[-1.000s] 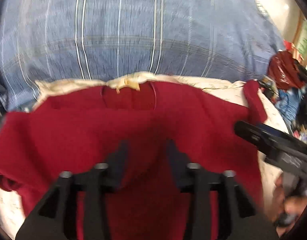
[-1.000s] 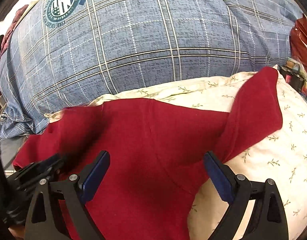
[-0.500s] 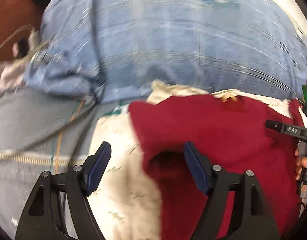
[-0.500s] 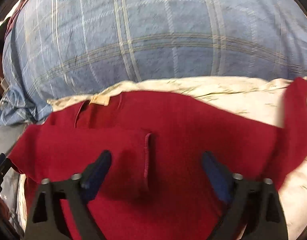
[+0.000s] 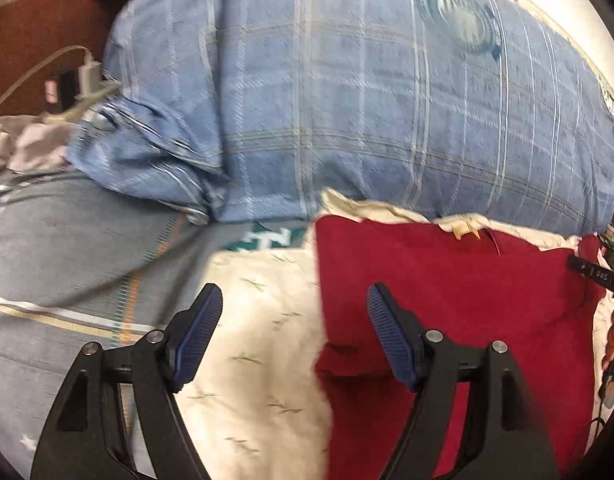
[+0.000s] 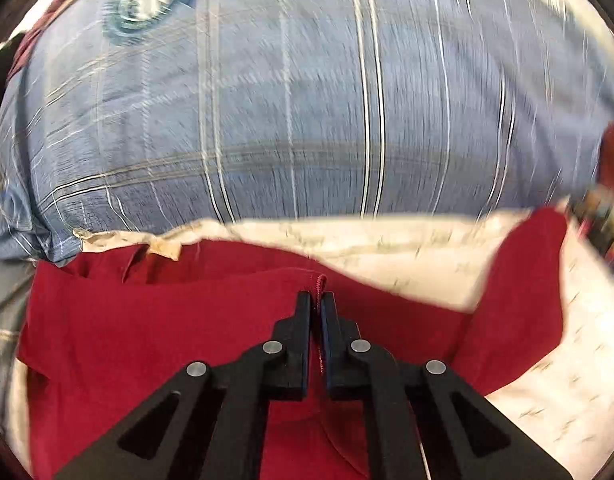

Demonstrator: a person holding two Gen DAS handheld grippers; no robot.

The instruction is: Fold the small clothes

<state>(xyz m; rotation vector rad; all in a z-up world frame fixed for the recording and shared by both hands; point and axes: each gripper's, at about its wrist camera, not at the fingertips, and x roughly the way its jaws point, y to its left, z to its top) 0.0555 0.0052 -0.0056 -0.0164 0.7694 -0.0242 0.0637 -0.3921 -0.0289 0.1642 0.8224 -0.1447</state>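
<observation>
A small dark red shirt point(image 5: 459, 292) lies on a cream patterned cloth point(image 5: 263, 320), its collar with a tan label toward the blue plaid pillow. Its left side is folded over. My left gripper point(image 5: 293, 320) is open and empty, straddling the shirt's left folded edge, low over the cloth. In the right wrist view my right gripper point(image 6: 315, 300) is shut on the hemmed edge of the folded-over sleeve of the red shirt point(image 6: 147, 328). The shirt's other sleeve point(image 6: 523, 280) sticks out to the right. The right gripper's body point(image 5: 599, 276) shows at the left view's right edge.
A big blue plaid pillow point(image 5: 367, 100) lies right behind the shirt. A grey blanket point(image 5: 67, 248) with a cable across it is on the left. A white charger point(image 5: 89, 76) and crumpled cloth sit far left. Cluttered items point(image 6: 603, 216) are at the right.
My left gripper let go of the shirt, opened and swung left to the shirt's edge. My right gripper went from open to shut on the folded sleeve's hem.
</observation>
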